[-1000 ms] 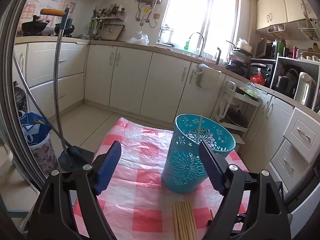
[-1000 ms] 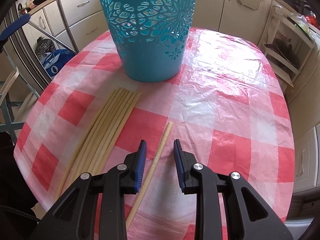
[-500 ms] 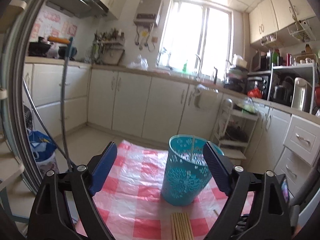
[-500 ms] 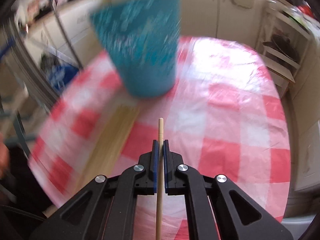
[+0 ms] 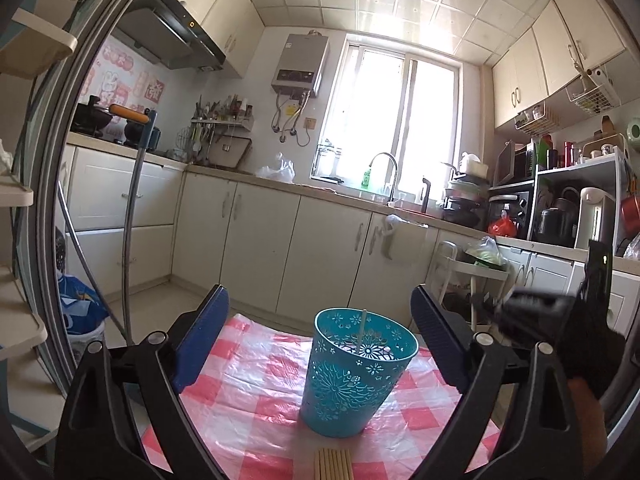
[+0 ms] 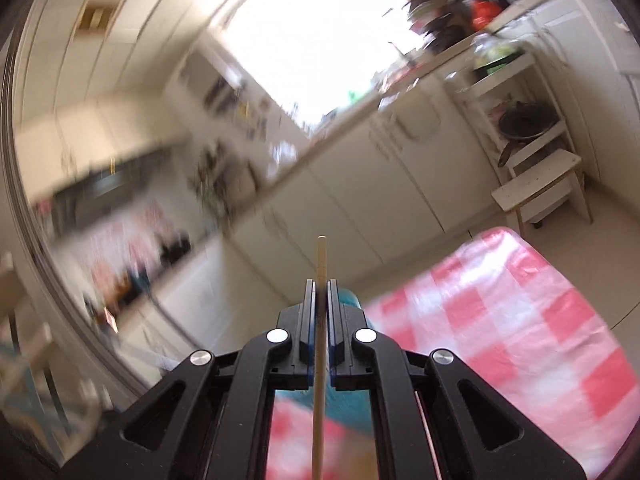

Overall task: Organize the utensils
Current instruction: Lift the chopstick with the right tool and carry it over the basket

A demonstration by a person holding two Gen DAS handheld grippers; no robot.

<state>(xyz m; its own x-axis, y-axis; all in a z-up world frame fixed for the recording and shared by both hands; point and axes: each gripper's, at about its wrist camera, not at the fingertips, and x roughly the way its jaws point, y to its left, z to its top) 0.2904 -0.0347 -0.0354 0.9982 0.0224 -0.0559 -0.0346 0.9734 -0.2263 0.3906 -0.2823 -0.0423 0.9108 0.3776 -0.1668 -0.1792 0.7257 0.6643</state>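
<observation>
My right gripper (image 6: pixel 319 308) is clenched on a single chopstick (image 6: pixel 320 320), which runs straight along the line the gripper points, its tip sticking out past the pads and its tail running back under the gripper body. The view from that wrist is smeared with motion and tipped over; the checked cloth on the surface (image 6: pixel 520 312) lies low and to the right, and only a sliver of blue shows just behind the pads, so from here I cannot place the holder exactly.

From my left gripper (image 5: pixel 320 340) the picture is plain. Its jaws have just been opening and now stand wide apart with nothing pressed between them. The blue holder (image 5: pixel 352 376) stands upright on the surface, beyond and between the two pads without touching either, and one chopstick (image 5: pixel 362 326) already leans inside it. The rest of the bundle (image 5: pixel 333 462) lies flat just in front of the holder.

The right hand's tool shows dark and blurred at the right edge, off to the holder's right. I judge the stick must be turned tip-down over the open mouth before it is let go.
</observation>
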